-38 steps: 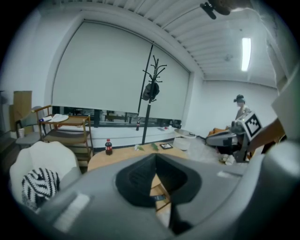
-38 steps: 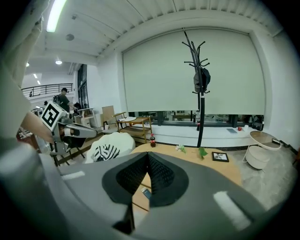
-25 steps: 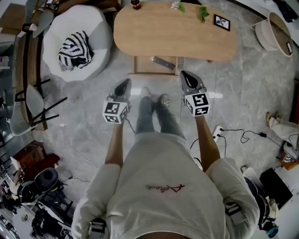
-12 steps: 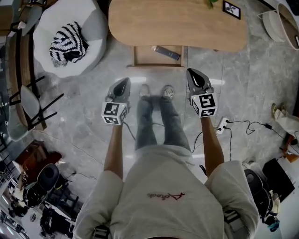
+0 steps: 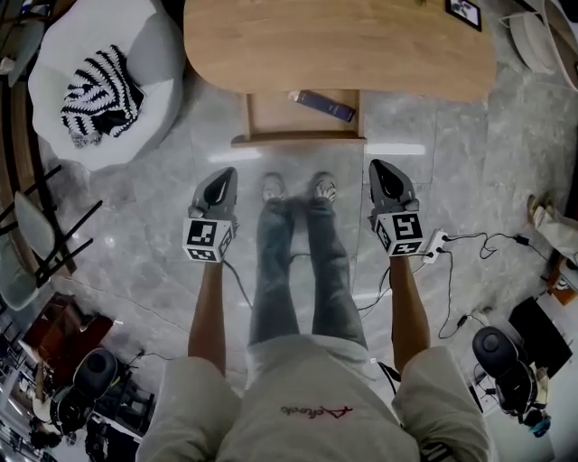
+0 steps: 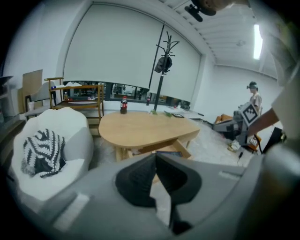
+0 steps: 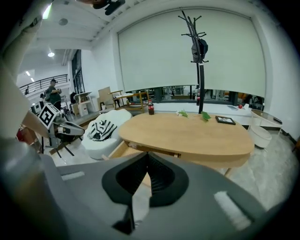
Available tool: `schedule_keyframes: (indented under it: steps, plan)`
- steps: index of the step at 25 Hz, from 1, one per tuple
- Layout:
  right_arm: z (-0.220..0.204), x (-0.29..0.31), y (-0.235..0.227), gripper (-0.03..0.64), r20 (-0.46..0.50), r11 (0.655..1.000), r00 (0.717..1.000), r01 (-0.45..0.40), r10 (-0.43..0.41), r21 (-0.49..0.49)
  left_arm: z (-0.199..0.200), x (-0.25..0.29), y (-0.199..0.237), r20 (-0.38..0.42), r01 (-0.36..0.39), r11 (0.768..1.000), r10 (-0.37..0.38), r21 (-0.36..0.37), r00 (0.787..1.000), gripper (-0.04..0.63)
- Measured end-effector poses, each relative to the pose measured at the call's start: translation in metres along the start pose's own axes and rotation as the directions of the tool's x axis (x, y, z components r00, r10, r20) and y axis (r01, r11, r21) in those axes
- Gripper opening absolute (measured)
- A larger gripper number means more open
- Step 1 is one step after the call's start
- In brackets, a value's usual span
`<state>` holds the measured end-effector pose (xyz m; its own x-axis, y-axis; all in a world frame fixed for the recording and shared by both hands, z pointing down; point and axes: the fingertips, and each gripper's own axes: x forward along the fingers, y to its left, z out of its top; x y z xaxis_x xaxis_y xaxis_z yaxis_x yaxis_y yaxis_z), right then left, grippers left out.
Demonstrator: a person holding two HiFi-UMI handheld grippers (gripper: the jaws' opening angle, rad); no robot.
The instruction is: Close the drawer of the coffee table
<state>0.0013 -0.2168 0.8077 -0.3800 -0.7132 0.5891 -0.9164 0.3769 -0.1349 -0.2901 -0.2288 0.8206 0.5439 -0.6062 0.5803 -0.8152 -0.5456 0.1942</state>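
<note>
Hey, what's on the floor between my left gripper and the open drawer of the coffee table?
Nothing. In the head view only bare grey floor separates the left gripper from the drawer; the shoes stand beside that stretch.

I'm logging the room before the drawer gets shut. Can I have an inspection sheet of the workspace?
Surface: wooden coffee table, picture frame at its far right edge.
Job's things: drawer pulled out, a dark flat item lying in it.
Clutter: white beanbag with a striped cloth on it.
Grippers: left gripper and right gripper, jaws shut, empty, short of the drawer.
Cables: power strip and cable on the floor.
Surroundings: grey tiled floor, chairs at left.
</note>
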Motion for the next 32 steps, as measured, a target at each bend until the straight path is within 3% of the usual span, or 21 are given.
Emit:
schedule_keyframes:
  steps: [8, 15, 20, 28, 32]
  plan:
    - [-0.095, 0.053, -0.012, 0.005, -0.046, 0.999, 0.999, 0.022, -0.020, 0.028, -0.091, 0.052, 0.018, -0.031, 0.018, 1.000, -0.018, 0.007, 0.999, 0.000]
    - [-0.163, 0.086, -0.031, 0.008, -0.067, 0.998, 0.997, 0.037, -0.034, 0.053, -0.154, 0.088, 0.040, -0.040, -0.030, 1.000, 0.030, -0.004, 0.999, 0.000]
    - [-0.197, 0.103, -0.039, 0.081, -0.078, 0.998, 0.997, 0.028, -0.025, 0.048, -0.181, 0.107, 0.060, -0.038, -0.084, 0.996, 0.084, 0.015, 0.996, 0.002]
    - [-0.230, 0.136, -0.060, 0.221, -0.080, 0.998, 0.995, 0.057, -0.057, 0.002, -0.217, 0.136, 0.088, -0.015, -0.149, 0.989, 0.150, 0.013, 0.989, 0.162]
    - [-0.239, 0.154, -0.068, 0.236, -0.083, 0.998, 0.995, 0.063, -0.064, -0.014, -0.224, 0.151, 0.096, -0.007, -0.160, 0.987, 0.161, 0.032, 0.987, 0.245]
